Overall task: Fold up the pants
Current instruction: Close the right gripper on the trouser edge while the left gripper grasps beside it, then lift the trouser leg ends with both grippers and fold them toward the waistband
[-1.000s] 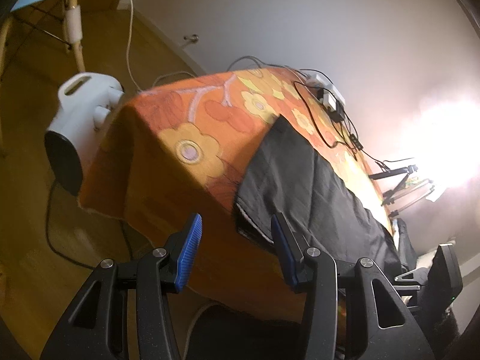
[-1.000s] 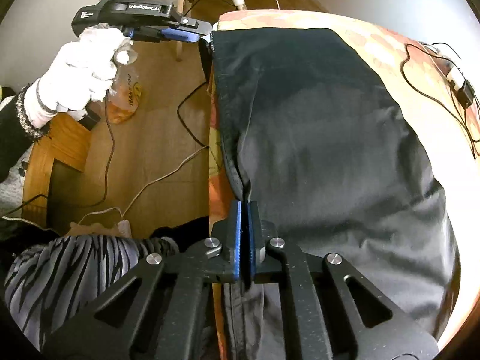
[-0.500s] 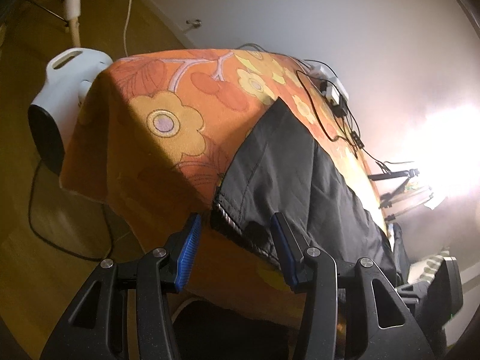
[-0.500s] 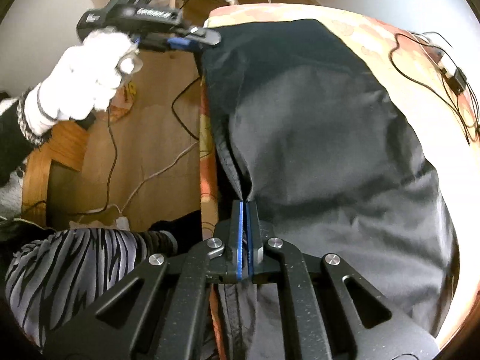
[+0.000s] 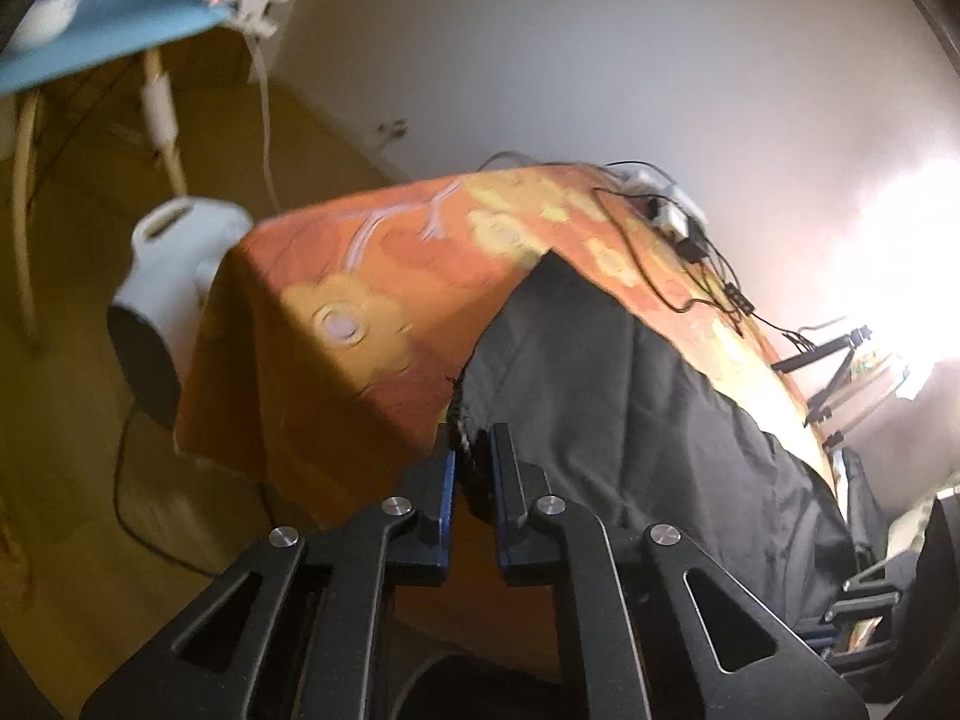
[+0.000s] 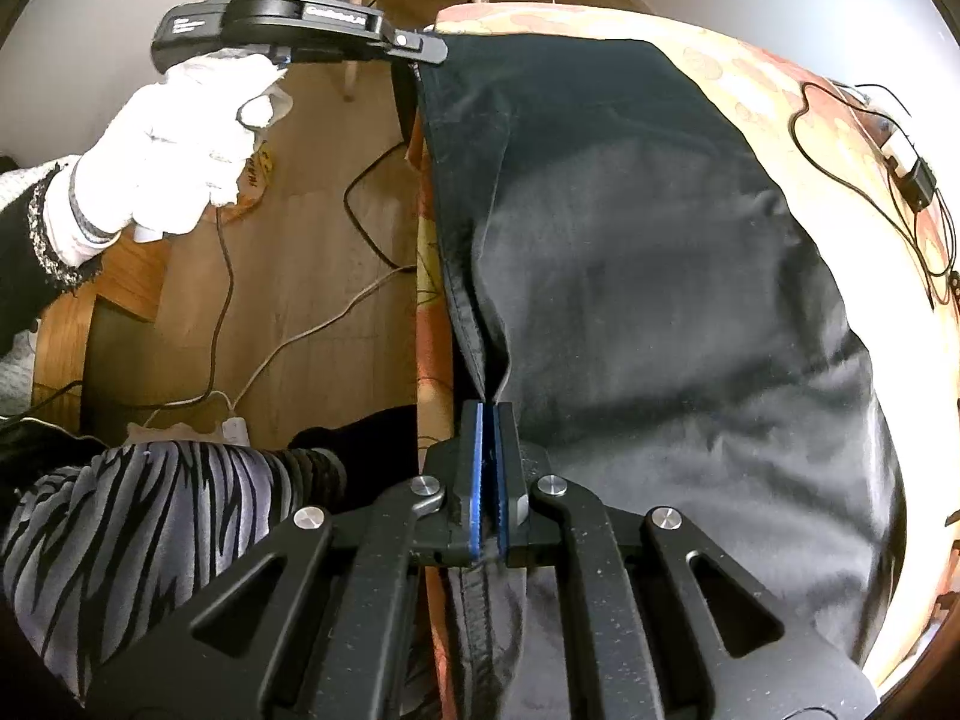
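Black pants (image 6: 630, 300) spread flat over orange flowery surface (image 5: 372, 276), filling centre of right wrist frame. Left gripper (image 5: 474, 468) pinching pants corner at surface edge, lower centre. Right gripper (image 6: 491, 468) clamped tight on pants side seam. Cables (image 6: 870, 180) far right.

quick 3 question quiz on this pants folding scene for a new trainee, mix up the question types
1. True or false: the right tool is clamped on the near edge of the black pants.
2. Multiple choice: the left tool has its fingers on A) the corner of the pants, B) the black cable, C) the white appliance.
3. Fill in: the pants lie on an orange ____-patterned tablecloth.

Key
1. True
2. A
3. flower
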